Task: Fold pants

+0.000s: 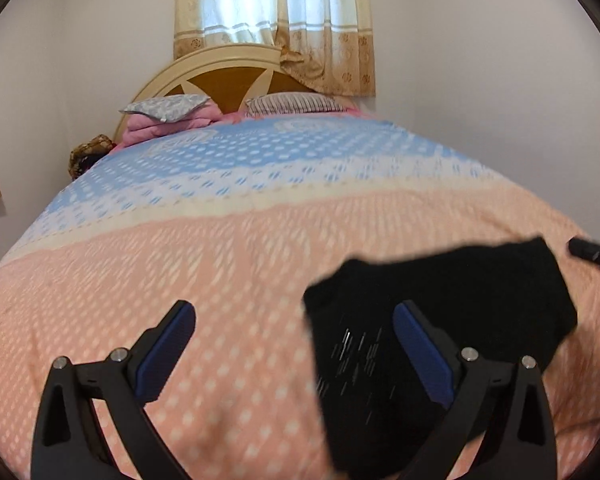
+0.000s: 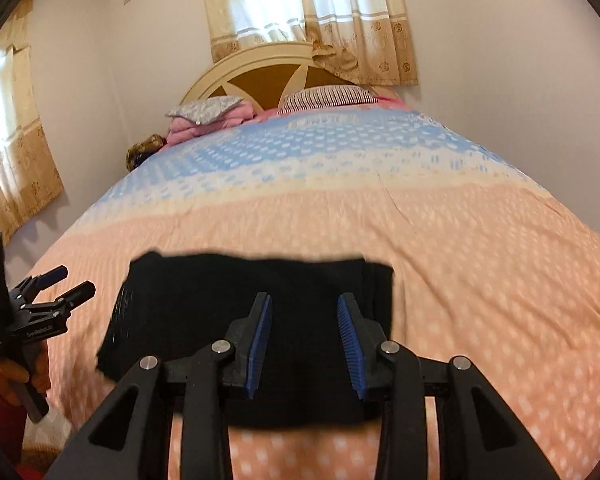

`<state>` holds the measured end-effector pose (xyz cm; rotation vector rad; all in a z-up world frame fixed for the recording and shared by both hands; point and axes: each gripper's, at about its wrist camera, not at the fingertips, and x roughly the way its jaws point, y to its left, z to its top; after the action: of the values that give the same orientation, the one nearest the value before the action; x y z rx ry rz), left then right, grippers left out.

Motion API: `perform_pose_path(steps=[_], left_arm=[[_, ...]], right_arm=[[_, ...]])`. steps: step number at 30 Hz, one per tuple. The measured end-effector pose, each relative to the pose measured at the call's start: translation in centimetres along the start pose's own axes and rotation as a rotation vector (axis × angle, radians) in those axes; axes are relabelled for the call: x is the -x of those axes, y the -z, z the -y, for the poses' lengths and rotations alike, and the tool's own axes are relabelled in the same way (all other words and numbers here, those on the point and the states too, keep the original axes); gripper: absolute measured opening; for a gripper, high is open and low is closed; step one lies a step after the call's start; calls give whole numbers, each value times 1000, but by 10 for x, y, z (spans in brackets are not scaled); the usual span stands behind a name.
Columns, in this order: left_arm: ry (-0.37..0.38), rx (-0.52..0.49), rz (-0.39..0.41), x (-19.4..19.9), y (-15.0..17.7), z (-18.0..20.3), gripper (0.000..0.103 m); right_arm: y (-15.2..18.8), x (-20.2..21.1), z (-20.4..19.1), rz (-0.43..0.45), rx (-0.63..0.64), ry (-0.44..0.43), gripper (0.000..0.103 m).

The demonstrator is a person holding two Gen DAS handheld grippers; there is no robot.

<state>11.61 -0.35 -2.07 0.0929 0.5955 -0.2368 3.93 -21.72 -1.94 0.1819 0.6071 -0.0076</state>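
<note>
The black pants (image 1: 480, 288) lie folded into a compact rectangle on the peach part of the bedspread (image 1: 180, 260). In the right wrist view the pants (image 2: 220, 280) lie flat just under my right gripper (image 2: 304, 308). Its blue pads stand partly apart with nothing pinched between them. My left gripper (image 1: 296, 320) is open wide and empty, hovering over the pants' left edge, its right finger (image 1: 416, 336) above the cloth. From the right wrist view the left gripper (image 2: 78, 278) shows at the far left, held by a hand. One dark tip of the right gripper (image 1: 592, 254) pokes in beyond the pants.
The bedspread (image 2: 480, 260) turns blue toward the headboard (image 1: 220, 76). A grey pillow on folded pink bedding (image 1: 164, 114) and a striped pillow (image 1: 296, 102) lie at the head. A curtained window (image 1: 272, 12) is behind; walls run along both sides of the bed.
</note>
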Motion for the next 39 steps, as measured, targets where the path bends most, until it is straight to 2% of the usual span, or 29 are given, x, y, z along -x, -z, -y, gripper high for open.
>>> perform_pose_path(steps=[2,6,8,11,17,21,26,34,39], left_arm=[[14,7,-31,-22,-3,8,102],[-15,46,-192,-78,6,12,102],[3,84,-248,-93,15,9,103],[22,143,-239,-83,17,6,103],[-48,50,-168,-45,15,18,103],[-35,19,-148,-38,14,21,103],[-14,-4,-147,-29,20,29,103],[2,-5,-183,-31,26,38,103],[6,-11,-175,-23,29,42,103]], right_arm=[[-5,-24,4,-23,-38,-20,36],[3,-79,21,-115,-118,-25,37],[10,-82,27,-78,-148,-45,37],[9,-81,25,-69,-155,-43,37],[10,-44,10,-8,-189,-52,38],[25,-26,-2,9,-160,-2,55],[38,-22,1,-15,-160,45,55],[54,-18,2,-50,-147,56,55],[55,-4,4,-19,-177,64,55]])
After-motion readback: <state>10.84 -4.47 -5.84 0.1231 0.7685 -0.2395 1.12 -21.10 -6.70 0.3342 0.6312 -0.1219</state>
